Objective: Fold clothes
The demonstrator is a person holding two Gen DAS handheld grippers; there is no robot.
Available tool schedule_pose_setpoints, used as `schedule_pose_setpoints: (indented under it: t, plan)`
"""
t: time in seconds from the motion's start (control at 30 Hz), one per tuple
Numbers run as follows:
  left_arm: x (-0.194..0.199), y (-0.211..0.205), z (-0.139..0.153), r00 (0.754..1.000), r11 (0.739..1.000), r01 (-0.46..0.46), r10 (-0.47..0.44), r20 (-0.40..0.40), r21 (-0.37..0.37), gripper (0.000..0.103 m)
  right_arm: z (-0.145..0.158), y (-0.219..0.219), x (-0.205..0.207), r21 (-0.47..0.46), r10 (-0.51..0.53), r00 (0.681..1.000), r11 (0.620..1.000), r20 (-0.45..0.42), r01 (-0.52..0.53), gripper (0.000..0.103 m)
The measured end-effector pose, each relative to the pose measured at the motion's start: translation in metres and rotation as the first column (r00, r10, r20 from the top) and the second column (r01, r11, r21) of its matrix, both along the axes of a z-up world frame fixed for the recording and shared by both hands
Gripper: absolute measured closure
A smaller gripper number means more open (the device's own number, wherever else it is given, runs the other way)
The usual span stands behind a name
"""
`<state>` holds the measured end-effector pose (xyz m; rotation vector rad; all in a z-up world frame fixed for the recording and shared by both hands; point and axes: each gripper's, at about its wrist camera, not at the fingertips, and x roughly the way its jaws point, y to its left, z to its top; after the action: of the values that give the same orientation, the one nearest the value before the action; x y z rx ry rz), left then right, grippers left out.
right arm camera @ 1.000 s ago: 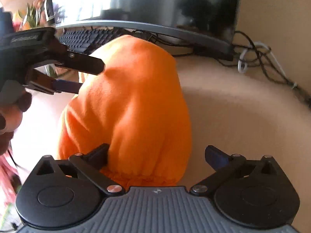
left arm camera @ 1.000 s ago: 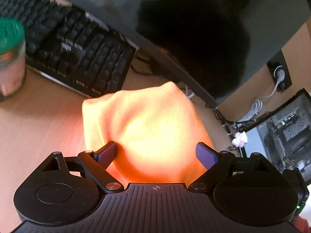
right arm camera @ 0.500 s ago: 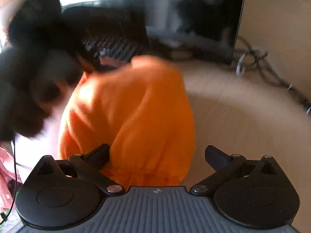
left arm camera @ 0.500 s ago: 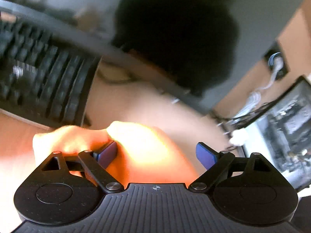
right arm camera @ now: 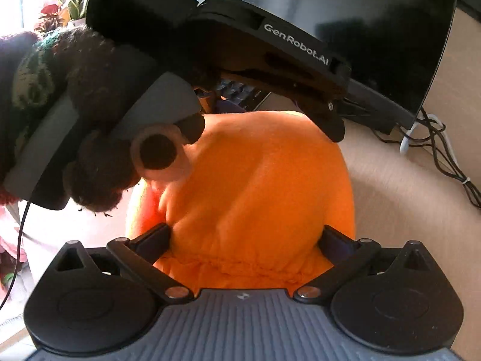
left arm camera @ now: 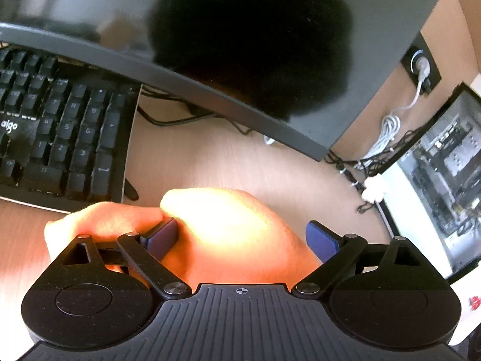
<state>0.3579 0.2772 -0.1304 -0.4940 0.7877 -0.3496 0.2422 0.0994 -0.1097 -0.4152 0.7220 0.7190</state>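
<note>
An orange garment [right arm camera: 258, 186] lies bunched on the pale wooden desk [right arm camera: 405, 210]. My right gripper [right arm camera: 246, 237] is open, its jaws wide apart on either side of the garment's gathered hem. My left gripper [left arm camera: 240, 234] is open over the garment's far part [left arm camera: 222, 225], which looks washed out by light; its left finger [left arm camera: 162, 234] presses into a crease. The left gripper's body [right arm camera: 270, 51] and the gloved hand holding it hang above the garment in the right wrist view.
A black keyboard [left arm camera: 60, 126] lies left of the garment, under a dark monitor [left arm camera: 270, 45]. Cables [left arm camera: 387, 132] and a wall socket [left arm camera: 421, 66] sit at the right. A second screen [left arm camera: 445, 180] stands at the far right. Plants [right arm camera: 69, 3] stand at back left.
My left gripper has swung forward and down over the garment, pressing the raised cloth lower. It now fills the top of the right wrist view. The right gripper's jaws now straddle the hem.
</note>
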Motion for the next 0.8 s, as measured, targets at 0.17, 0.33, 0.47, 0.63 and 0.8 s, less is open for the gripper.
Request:
schedule_pose_setpoints:
  t: [0.17,0.33,0.47,0.63,0.8]
  plan:
    - [-0.005,0.007,0.003,1.000,0.999,-0.011,0.011,0.007,-0.038,0.008,0.016,-0.014,0.003,0.055,0.011,1.000,0.998,-0.023,-0.010,0.000]
    - [-0.052,0.021,0.037,0.995,0.986,-0.024,0.040,0.094,-0.163,0.004,0.047,-0.046,-0.007,0.134,-0.021,0.999,0.991,0.035,0.016,0.000]
    - [-0.072,0.030,0.025,0.997,0.969,-0.020,0.037,0.068,-0.245,0.004,0.036,-0.059,0.004,0.122,-0.082,0.997,0.989,0.005,0.081,0.000]
    - [-0.058,0.034,-0.009,0.996,0.953,-0.095,0.091,-0.024,-0.286,0.004,0.010,-0.052,0.015,0.035,-0.142,0.989,0.989,-0.035,0.143,0.000]
    - [-0.059,0.037,0.000,0.996,0.965,-0.089,0.089,-0.011,-0.246,0.004,0.028,-0.061,0.002,0.089,-0.156,0.987,0.983,-0.040,0.159,0.000]
